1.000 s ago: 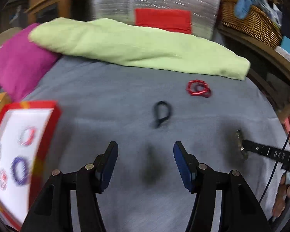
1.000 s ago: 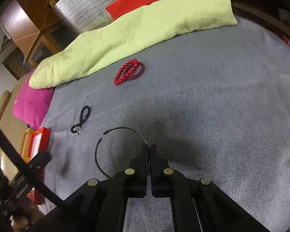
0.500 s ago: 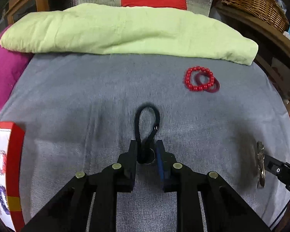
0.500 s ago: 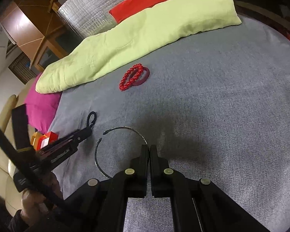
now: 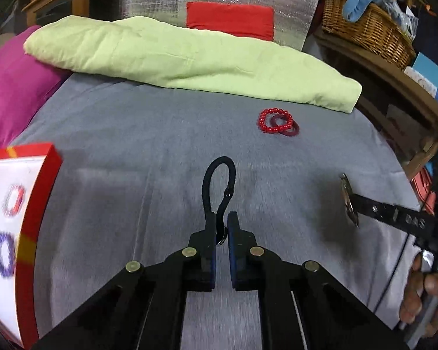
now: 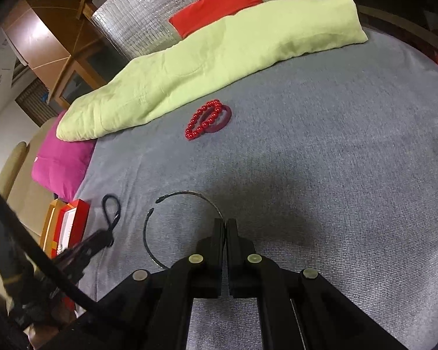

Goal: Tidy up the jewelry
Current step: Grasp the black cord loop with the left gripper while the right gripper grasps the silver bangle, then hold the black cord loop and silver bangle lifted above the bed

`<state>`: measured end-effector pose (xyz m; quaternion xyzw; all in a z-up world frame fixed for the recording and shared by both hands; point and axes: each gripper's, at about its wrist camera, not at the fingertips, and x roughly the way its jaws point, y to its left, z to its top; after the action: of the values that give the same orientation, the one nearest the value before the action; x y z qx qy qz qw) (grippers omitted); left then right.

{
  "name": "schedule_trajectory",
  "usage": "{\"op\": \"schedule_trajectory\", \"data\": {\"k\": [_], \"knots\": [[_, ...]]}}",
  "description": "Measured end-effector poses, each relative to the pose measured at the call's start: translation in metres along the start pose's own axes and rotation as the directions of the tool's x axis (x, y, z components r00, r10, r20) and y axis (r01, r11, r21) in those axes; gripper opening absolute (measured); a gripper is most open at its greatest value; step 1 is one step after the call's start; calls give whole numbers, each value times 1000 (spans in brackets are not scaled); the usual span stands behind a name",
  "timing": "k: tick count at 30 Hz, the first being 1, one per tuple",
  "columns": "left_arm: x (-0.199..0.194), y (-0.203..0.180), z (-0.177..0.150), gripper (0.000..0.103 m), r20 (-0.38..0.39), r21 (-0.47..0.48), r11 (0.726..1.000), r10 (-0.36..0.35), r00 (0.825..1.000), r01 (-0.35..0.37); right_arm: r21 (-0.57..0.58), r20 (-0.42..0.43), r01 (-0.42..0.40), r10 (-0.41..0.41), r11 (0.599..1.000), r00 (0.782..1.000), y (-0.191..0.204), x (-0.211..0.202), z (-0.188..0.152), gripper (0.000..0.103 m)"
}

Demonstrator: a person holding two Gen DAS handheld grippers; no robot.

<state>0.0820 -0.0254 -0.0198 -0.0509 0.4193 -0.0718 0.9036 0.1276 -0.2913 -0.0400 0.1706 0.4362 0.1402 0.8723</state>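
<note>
Black cord bracelet [image 5: 219, 186] pinched in left tool [image 5: 222, 227]

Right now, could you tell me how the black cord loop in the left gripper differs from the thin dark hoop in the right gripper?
The black cord loop is soft, narrow and elongated; the thin dark hoop is rigid, wide and round. The cord loop closes at a small metal piece, while the hoop has an open gap between its ends. The left gripper pinches the cord loop's near end; the right gripper clamps the hoop's rim. Both are dark and held above the grey blanket.
</note>
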Motion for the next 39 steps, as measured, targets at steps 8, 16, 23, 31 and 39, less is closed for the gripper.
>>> {"op": "schedule_trajectory", "data": {"k": [8, 16, 23, 31, 39], "knots": [[-33, 8, -22, 8, 40, -37, 999, -4, 999, 5, -12, 3, -3, 3, 1000, 1000, 4, -2, -2, 2], [-48, 27, -34, 8, 61, -80, 997, 2, 998, 2, -25, 6, 9, -9, 1000, 1000, 6, -2, -4, 2], [-46, 27, -35, 8, 71, -79, 997, -2, 997, 7, -36, 12, 12, -12, 999, 1000, 7, -5, -6, 2], [-45, 19, -34, 8, 95, -36, 999, 3, 995, 0, -44, 21, -1, 2, 999, 1000, 9, -5, -2, 2], [-46, 16, -34, 8, 109, -18, 1000, 2, 994, 0, -62, 29, 3, -1, 998, 1000, 13, -5, -2, 2]]}}
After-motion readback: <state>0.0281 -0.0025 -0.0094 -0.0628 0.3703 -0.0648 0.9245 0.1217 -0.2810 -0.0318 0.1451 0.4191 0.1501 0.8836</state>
